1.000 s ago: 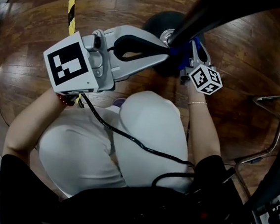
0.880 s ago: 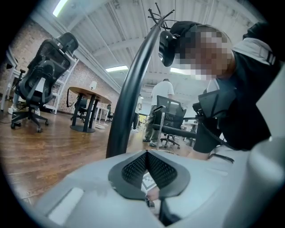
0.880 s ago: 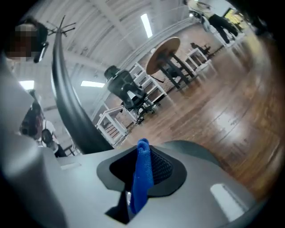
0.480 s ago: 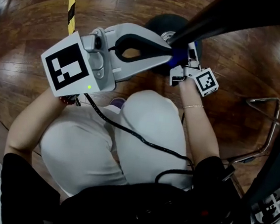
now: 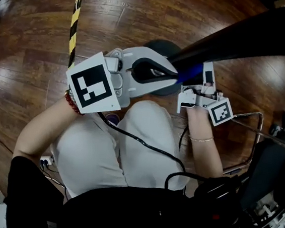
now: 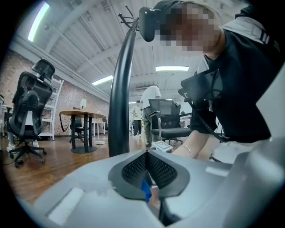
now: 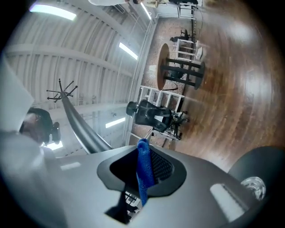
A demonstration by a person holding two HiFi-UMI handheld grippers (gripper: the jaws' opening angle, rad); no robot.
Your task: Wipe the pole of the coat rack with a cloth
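Head view: the coat rack pole (image 5: 231, 39) slants from far right down to its base (image 5: 157, 45). The left gripper (image 5: 173, 76) and right gripper (image 5: 206, 74) flank it, with the blue cloth (image 5: 188, 74) against the pole between them.

Left gripper view: the jaws are closed, a sliver of cloth (image 6: 146, 190) pinched between them, and the pole (image 6: 119, 98) is just beyond.

Right gripper view: the jaws are clenched on the cloth (image 7: 144, 171). The two-ended hold probably keeps it taut for rubbing.

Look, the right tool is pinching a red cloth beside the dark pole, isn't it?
Not red: the cloth is blue. The right gripper view shows the right tool pinching it beside the dark pole.
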